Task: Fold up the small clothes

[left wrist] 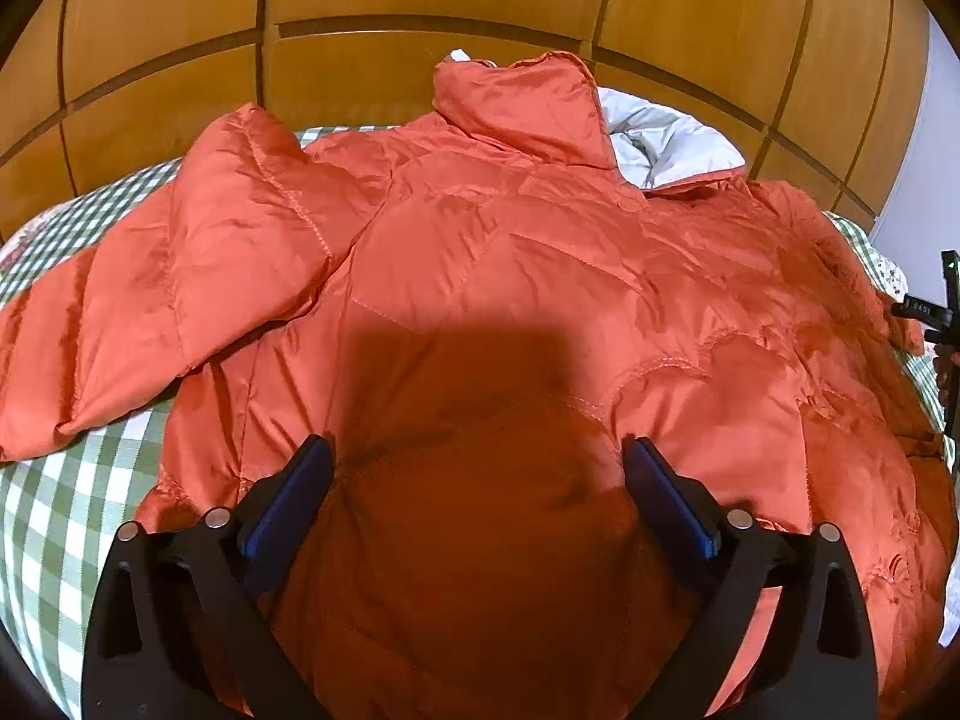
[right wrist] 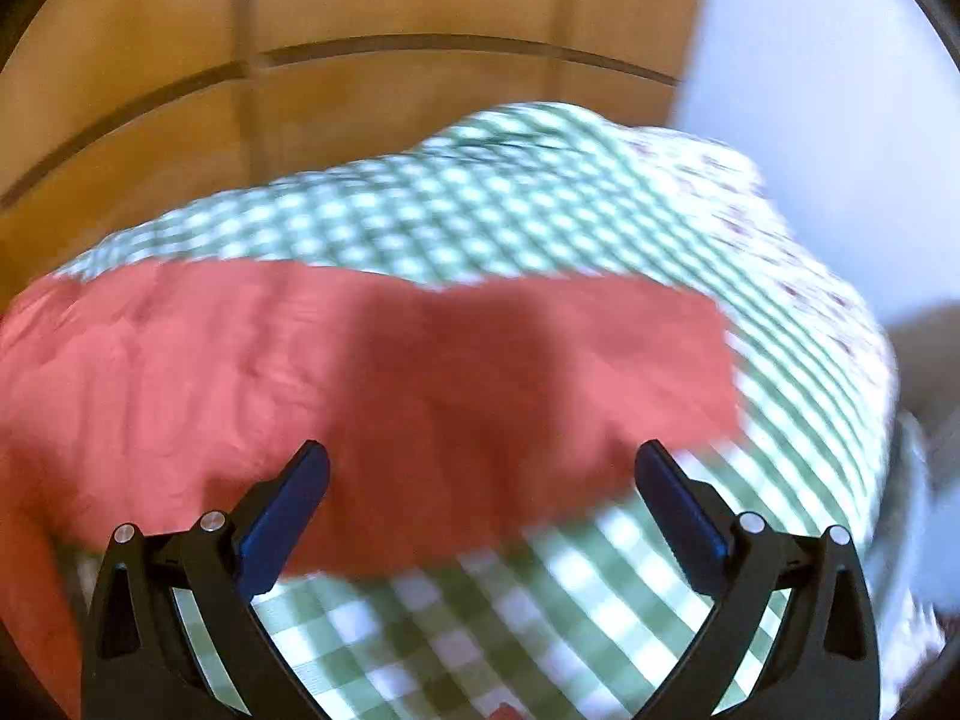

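An orange quilted puffer jacket lies spread flat on a green-and-white checked cover. Its collar stands up at the far side and shows pale grey lining. One sleeve lies out to the left. My left gripper is open and empty, hovering over the jacket's near hem. My right gripper is open and empty above the jacket's right sleeve, near the sleeve's end. The right wrist view is blurred. Part of the right gripper's body shows at the right edge of the left wrist view.
A wooden panelled wall runs behind the bed. A pale wall stands to the right. The checked cover extends right of the sleeve, with a floral border at its edge.
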The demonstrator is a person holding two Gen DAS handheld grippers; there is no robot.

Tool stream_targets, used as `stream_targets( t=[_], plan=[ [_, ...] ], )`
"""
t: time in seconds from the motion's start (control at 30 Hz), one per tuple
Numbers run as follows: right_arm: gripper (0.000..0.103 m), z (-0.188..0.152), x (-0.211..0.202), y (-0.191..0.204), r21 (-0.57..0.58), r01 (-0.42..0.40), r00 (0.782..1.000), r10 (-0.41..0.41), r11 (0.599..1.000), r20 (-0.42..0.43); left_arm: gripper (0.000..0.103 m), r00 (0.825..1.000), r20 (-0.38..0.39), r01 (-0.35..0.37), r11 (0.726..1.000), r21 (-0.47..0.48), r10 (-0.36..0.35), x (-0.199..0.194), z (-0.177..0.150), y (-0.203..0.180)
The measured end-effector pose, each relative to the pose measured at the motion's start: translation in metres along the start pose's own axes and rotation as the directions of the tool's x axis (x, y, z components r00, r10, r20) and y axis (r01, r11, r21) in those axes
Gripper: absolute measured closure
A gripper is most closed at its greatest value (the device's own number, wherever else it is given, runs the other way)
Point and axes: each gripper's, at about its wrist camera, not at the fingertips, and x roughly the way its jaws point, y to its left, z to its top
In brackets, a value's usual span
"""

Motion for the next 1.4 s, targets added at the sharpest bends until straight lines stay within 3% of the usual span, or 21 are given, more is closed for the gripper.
stream_targets(
  t=[0.1, 0.3, 0.4, 0.47, 0.5, 0.53, 0.57, 0.6, 0.8, 0.87, 0.93, 1.0, 1.1, 1.17, 1.4],
  plan=[
    [0.002, -0.014, -0.037, 0.034, -0.036, -0.175, 0.981, 0.177, 0.984, 0.084, 0.004, 1.000, -0.003, 0.000, 1.000, 0.001, 0.000, 0.001, 0.000, 0.000],
    [0.002, -0.011, -0.052, 0.159, -0.230, -0.280, 0.946, 0.308, 0.932, 0.097, 0.004, 1.000, -0.009, -0.004, 1.000, 0.001, 0.004, 0.002, 0.001, 0.000],
    [0.002, 0.000, -0.024, 0.210, -0.288, -0.276, 0.954, 0.299, 0.917, 0.037, 0.004, 1.000, -0.008, -0.007, 1.000, 0.000, 0.007, 0.001, 0.000, 0.000],
    [0.002, -0.001, 0.012, 0.228, -0.309, -0.217, 0.976, 0.213, 0.926, -0.045, 0.004, 1.000, -0.007, -0.007, 1.000, -0.003, 0.007, 0.000, -0.001, 0.001],
    [0.002, -0.003, 0.035, 0.231, -0.307, -0.159, 0.986, 0.134, 0.938, -0.103, 0.004, 1.000, -0.007, -0.007, 1.000, -0.005, 0.007, 0.000, -0.001, 0.001],
    [0.002, -0.004, 0.049, 0.223, -0.268, -0.167, 0.981, 0.132, 0.949, -0.143, 0.004, 1.000, -0.006, -0.007, 1.000, -0.007, 0.006, 0.000, -0.001, 0.001],
    [0.002, -0.003, 0.058, 0.210, -0.186, -0.225, 0.968, 0.198, 0.956, -0.154, 0.004, 1.000, -0.005, -0.005, 1.000, -0.009, 0.005, 0.000, -0.002, 0.002],
    [0.002, -0.001, 0.062, 0.200, -0.132, -0.231, 0.967, 0.212, 0.964, -0.142, 0.004, 1.000, -0.004, -0.002, 1.000, -0.010, 0.002, 0.000, -0.002, 0.002],
    [0.002, -0.006, 0.050, 0.208, -0.181, -0.180, 0.977, 0.154, 0.967, -0.149, 0.004, 1.000, -0.006, 0.021, 0.999, -0.029, -0.021, 0.000, -0.003, 0.008],
    [0.002, -0.006, 0.023, 0.213, -0.198, -0.092, 0.990, 0.068, 0.976, -0.122, 0.004, 1.000, -0.007, 0.016, 1.000, -0.025, -0.016, 0.000, -0.004, 0.007],
    [0.002, -0.010, -0.009, 0.222, -0.227, -0.115, 0.993, 0.110, 0.967, -0.036, 0.004, 1.000, -0.009, 0.011, 1.000, -0.021, -0.012, 0.000, -0.003, 0.006],
    [0.002, -0.022, -0.034, 0.240, -0.297, -0.188, 0.980, 0.197, 0.936, 0.000, 0.004, 1.000, -0.015, 0.006, 1.000, -0.018, -0.006, 0.000, -0.002, 0.005],
    [0.002, -0.051, -0.040, 0.267, -0.386, -0.245, 0.966, 0.258, 0.889, -0.019, 0.004, 1.000, -0.028, -0.006, 1.000, -0.006, 0.006, 0.001, -0.001, 0.002],
    [0.002, -0.065, -0.026, 0.277, -0.427, -0.226, 0.972, 0.233, 0.876, -0.036, 0.004, 0.999, -0.033, -0.010, 1.000, -0.002, 0.010, 0.001, -0.001, 0.001],
    [0.002, -0.064, -0.011, 0.263, -0.348, -0.322, 0.946, 0.314, 0.880, -0.082, 0.004, 0.999, -0.007, -0.034, 0.998, -0.055, 0.033, -0.013, 0.002, 0.010]
  ],
)
